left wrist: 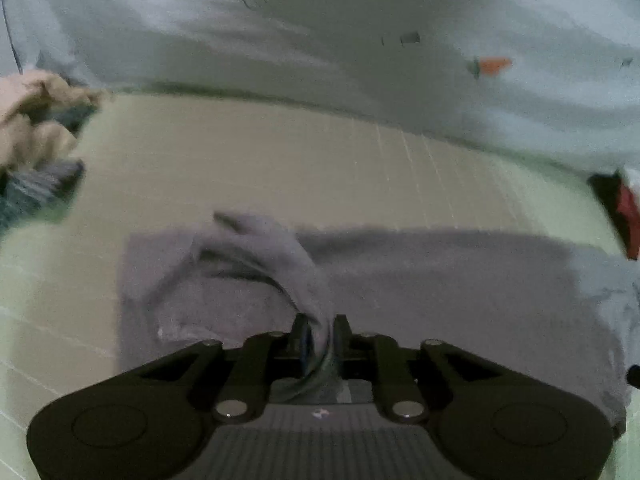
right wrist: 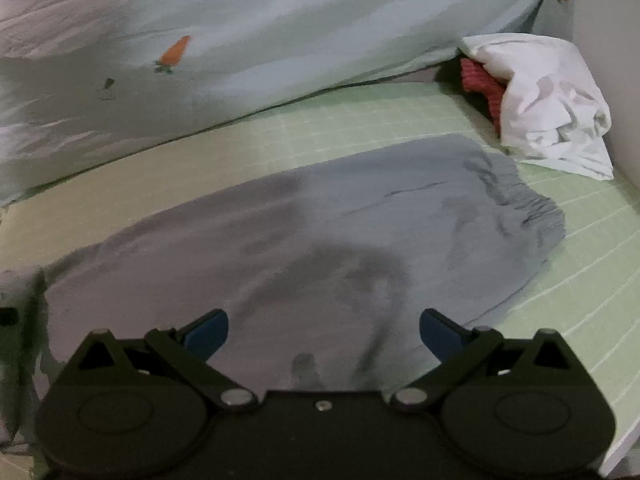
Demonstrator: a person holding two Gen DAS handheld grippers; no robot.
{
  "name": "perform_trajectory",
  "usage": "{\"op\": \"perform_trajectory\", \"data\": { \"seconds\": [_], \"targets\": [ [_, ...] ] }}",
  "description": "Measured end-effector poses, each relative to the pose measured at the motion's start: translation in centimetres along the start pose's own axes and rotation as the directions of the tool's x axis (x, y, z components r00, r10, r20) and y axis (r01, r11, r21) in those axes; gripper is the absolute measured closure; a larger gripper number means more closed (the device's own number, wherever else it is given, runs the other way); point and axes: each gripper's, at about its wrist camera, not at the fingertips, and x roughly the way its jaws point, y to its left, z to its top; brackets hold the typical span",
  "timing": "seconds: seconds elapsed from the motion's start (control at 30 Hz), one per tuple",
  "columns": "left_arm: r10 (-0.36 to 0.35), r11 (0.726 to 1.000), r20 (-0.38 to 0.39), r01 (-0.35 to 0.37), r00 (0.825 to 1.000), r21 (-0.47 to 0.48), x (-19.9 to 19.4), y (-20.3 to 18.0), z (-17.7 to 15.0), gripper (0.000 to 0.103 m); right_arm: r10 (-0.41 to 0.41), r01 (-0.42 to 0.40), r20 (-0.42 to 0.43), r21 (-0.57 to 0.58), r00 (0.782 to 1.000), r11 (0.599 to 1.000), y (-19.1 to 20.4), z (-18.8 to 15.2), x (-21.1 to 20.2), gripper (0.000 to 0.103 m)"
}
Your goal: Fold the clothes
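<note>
A grey garment (left wrist: 420, 292) lies spread flat on the green checked bedsheet (left wrist: 260, 160). My left gripper (left wrist: 320, 330) is shut on a lifted fold of the grey garment, which rises in a twisted ridge (left wrist: 264, 248) up and to the left. In the right wrist view the same grey garment (right wrist: 320, 224) lies flat, its elastic waistband (right wrist: 520, 200) at the right. My right gripper (right wrist: 324, 332) is open and empty just above the cloth, its blue pads (right wrist: 208, 334) wide apart.
A pale blue quilt with carrot prints (right wrist: 200, 52) lies bunched along the far side. A pile of beige and dark clothes (left wrist: 36, 136) sits at the left. White cloth (right wrist: 548, 104) over a red item (right wrist: 480, 80) sits at the far right by a wall.
</note>
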Motion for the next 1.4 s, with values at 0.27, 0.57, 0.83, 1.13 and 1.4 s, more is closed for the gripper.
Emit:
{"op": "perform_trajectory", "data": {
  "seconds": [0.27,0.57,0.83,1.13,1.4],
  "targets": [
    [0.038,0.996,0.049,-0.034,0.998,-0.085,-2.8,-0.7,-1.9,0.043,0.003,-0.004,-0.027,-0.009,1.000,1.000,-4.1,0.7,1.7,0.000],
    [0.203,0.976,0.040,-0.199,0.978,-0.087,-3.7,3.3,-3.1,0.037,0.026,-0.028,-0.046,-0.047,0.999,0.998,-2.3,0.2,2.1,0.000],
    [0.081,0.995,-0.015,-0.082,0.997,-0.059,-1.7,5.3,-3.4,0.040,-0.024,0.021,-0.049,-0.050,0.999,0.999,0.2,-0.2,1.1,0.000],
    [-0.045,0.999,0.009,0.044,0.999,0.016,-1.9,4.7,-2.2,0.098,-0.065,0.063,-0.047,-0.037,0.997,0.997,1.6,-1.5,-0.7,0.000],
    [-0.137,0.979,-0.033,0.141,0.990,0.150,-3.0,-1.4,-4.8,0.098,-0.048,0.049,-0.052,0.021,0.998,0.999,-0.5,-0.7,0.3,0.000]
  ]
}}
